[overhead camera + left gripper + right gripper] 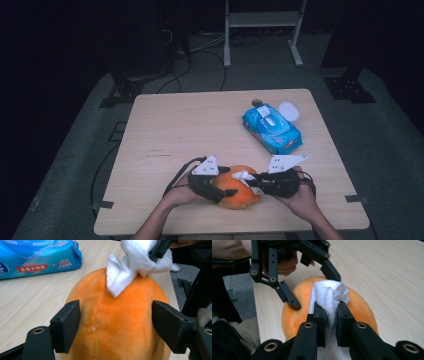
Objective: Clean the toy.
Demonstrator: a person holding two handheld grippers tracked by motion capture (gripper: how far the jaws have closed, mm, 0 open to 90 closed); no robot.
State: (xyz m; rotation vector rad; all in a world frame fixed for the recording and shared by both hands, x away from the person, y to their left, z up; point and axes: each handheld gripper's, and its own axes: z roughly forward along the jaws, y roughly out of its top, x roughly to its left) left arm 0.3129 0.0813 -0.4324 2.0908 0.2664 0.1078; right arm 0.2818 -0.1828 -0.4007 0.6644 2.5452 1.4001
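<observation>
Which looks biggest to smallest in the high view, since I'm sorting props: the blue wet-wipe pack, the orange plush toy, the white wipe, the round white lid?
1. Blue wet-wipe pack
2. Orange plush toy, partly covered by both grippers, so the ranking against the pack is unsure
3. Round white lid
4. White wipe, bunched up and partly hidden

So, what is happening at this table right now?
A person is wiping an orange plush fruit near the table's front edge. The left tongs straddle the fruit at both sides to steady it. The right tongs are shut on a white wipe and press it on top. A blue wipes pack lies farther back, at the right.
</observation>
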